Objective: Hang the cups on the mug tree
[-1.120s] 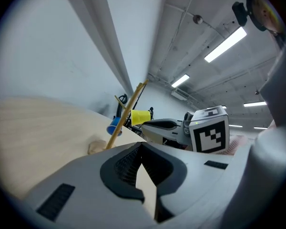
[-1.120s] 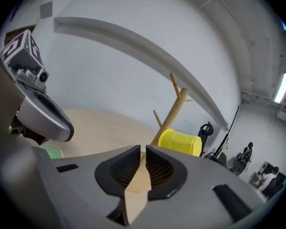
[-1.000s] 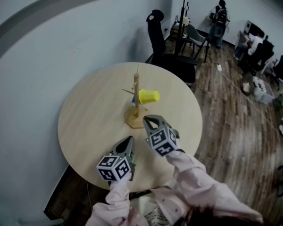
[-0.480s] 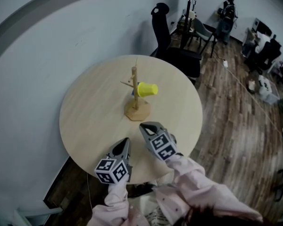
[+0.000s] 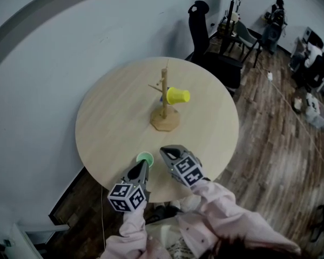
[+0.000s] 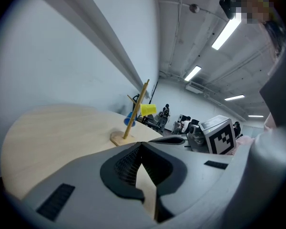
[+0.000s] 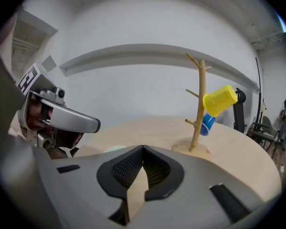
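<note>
A wooden mug tree stands near the middle of the round table. On it hang a yellow cup and, behind that, a blue cup. A green cup stands upright near the table's front edge. My left gripper is shut and empty, its tip just short of the green cup. My right gripper, to the cup's right, is shut with nothing in it.
A black office chair stands behind the table, and a pale wall runs along the left. Wooden floor lies to the right. People sit at desks at the far right.
Both grippers have drawn back from the mug tree toward the table's front edge. The green cup, hidden before, now shows in front of the left gripper.
</note>
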Tool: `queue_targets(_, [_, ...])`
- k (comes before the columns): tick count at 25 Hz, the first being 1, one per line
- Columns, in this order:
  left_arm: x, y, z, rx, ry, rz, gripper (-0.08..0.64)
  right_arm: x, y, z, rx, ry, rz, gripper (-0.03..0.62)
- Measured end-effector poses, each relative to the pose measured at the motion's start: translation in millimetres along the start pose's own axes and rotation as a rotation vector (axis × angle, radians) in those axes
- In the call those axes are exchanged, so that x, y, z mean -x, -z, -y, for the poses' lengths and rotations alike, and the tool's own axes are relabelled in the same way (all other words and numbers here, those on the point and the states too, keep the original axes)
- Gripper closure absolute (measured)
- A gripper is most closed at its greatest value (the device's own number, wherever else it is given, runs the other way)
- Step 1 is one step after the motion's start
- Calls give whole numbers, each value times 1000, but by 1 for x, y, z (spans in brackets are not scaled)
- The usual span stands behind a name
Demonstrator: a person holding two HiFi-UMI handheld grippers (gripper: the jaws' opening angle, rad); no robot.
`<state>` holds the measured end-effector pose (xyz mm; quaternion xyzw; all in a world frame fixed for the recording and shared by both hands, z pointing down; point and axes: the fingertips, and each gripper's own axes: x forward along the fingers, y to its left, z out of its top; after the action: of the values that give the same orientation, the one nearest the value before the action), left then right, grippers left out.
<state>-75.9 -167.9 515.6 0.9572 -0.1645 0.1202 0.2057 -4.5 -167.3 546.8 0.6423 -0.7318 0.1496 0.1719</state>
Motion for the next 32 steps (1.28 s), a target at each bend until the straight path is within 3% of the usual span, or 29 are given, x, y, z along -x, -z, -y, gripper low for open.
queue_targets(7, [13,19,-11,13,-15,-27,558,-4,20,-27,-33,-57,-25,586])
queue_targets(13, [19,30,-19,20,21,-63,558,-7,36,-45,-82,-57,-46,583])
queue_targets(30, [43,52,-29,-30,181,-166,558,-20,62,-70,-197,112,-84,497])
queue_targets(32, [46,52,-33,-37,192,-171,558,-24,67,-71,-208,131,-92,462])
